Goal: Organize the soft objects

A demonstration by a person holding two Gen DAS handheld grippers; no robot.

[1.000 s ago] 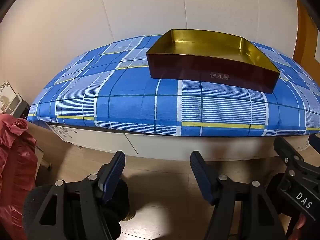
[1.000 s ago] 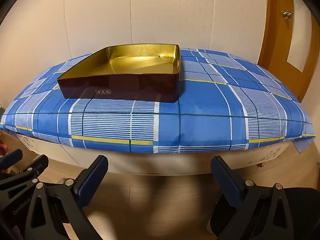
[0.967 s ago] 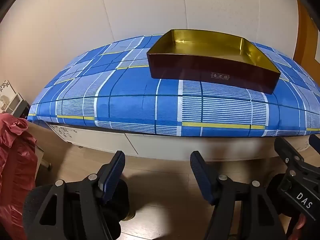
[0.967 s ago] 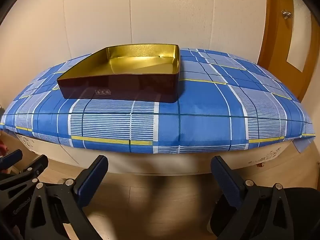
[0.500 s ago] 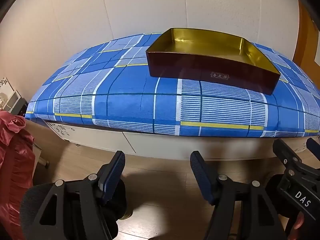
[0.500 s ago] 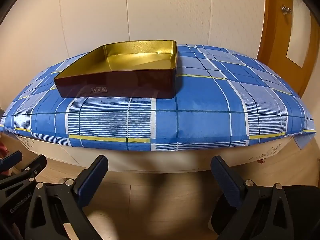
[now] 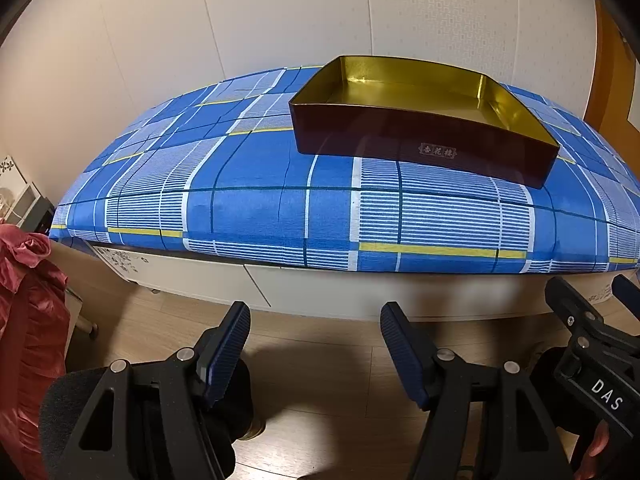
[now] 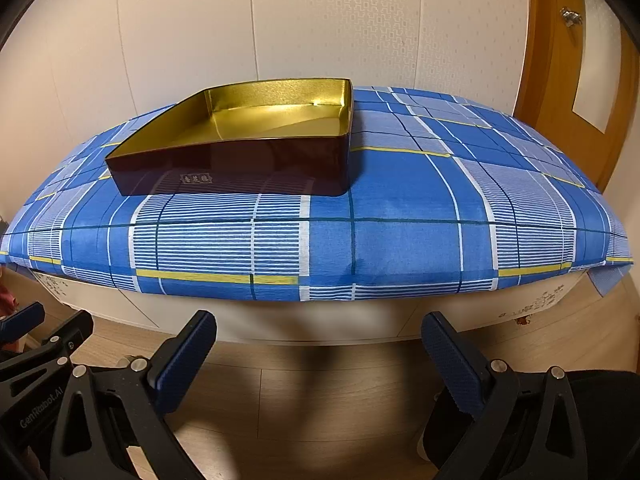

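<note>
A dark red box [image 7: 420,148] with a gold lining stands empty on a blue plaid cloth [image 7: 256,208] that covers a low white table. The right wrist view shows the same box [image 8: 240,168] on the cloth [image 8: 400,232], left of the middle. My left gripper [image 7: 316,322] hovers open over the wooden floor in front of the table, with nothing between its blue pads. My right gripper [image 8: 320,334] is open too, wider, and also holds nothing. A crumpled red fabric bundle [image 7: 28,320] lies at the far left of the left wrist view.
The table's white front [image 7: 312,292] sits just beyond both grippers. A wooden door [image 8: 580,72] stands at the right. Small white shelves [image 7: 20,196] sit on the floor at the far left. White wall panels rise behind the table. The right gripper's frame [image 7: 592,360] shows at the left view's right edge.
Both views have shifted slightly, so the table and box sit a little lower and closer in the right wrist view. Neither gripper's opening has changed.
</note>
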